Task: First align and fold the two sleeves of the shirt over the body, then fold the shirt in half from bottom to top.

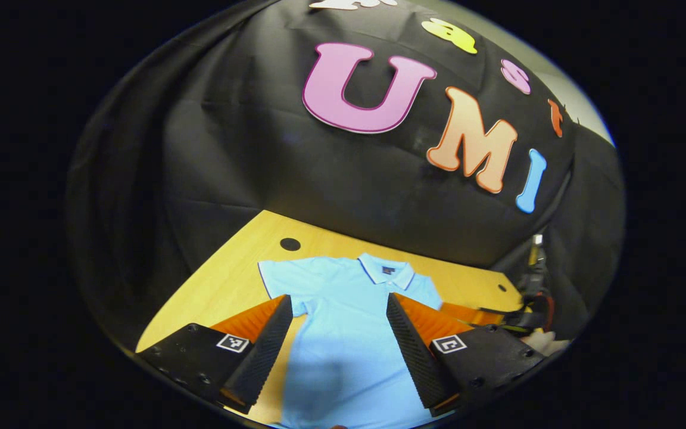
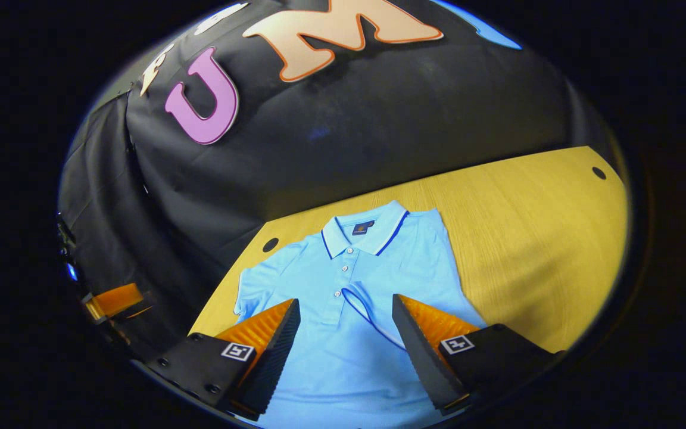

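A light blue polo shirt point(image 1: 343, 298) lies flat on the wooden table point(image 1: 230, 280), collar at the far end. In the right gripper view the shirt point(image 2: 349, 268) has one sleeve point(image 2: 373, 313) folded in over the body, its dark-trimmed cuff near the button placket. The other sleeve point(image 2: 253, 292) still lies spread out to the side; in the left gripper view that sleeve point(image 1: 277, 277) is on the left. My left gripper point(image 1: 338, 298) hovers open over the shirt's body. My right gripper point(image 2: 346, 301) is open too, above the lower body, with nothing between its fingers.
The table has round cable holes point(image 1: 290, 243) point(image 2: 599, 173) near its far corners. Bare wood point(image 2: 527, 238) stretches beside the shirt. The other gripper point(image 2: 114, 301) shows far off at the left edge of the right gripper view. Black cloth walls the table behind.
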### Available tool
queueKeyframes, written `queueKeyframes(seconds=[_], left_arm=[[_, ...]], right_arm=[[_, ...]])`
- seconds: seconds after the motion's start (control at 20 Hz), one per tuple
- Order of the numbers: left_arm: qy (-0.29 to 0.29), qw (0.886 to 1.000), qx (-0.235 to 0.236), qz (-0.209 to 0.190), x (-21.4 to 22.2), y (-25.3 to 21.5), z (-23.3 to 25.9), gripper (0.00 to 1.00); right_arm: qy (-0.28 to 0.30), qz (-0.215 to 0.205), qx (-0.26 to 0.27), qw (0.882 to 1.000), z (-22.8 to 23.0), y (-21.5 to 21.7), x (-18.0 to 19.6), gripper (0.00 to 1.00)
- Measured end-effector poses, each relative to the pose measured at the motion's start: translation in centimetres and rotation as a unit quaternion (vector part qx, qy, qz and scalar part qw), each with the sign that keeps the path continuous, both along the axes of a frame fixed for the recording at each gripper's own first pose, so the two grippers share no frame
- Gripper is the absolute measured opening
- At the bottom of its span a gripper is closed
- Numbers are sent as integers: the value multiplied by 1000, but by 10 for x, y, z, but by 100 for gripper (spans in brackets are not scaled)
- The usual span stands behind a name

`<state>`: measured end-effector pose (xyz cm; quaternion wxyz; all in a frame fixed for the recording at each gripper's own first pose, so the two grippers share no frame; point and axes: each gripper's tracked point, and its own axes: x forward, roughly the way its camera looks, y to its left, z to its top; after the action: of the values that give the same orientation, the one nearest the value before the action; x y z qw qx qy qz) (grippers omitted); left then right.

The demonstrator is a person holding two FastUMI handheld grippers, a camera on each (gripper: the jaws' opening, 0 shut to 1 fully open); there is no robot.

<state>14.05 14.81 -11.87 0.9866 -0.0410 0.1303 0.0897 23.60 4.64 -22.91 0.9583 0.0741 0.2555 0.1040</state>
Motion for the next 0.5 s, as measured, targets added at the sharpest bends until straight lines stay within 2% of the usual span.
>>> queueKeyframes(seconds=[0.35,0.5], left_arm=[[41,996,77,15,73,77,-36,95],[68,993,94,17,99,98,-60,95]], right_arm=[[-13,-52,-14,998,32,-7,-63,97],[-12,-93,-23,995,38,-21,-86,97]])
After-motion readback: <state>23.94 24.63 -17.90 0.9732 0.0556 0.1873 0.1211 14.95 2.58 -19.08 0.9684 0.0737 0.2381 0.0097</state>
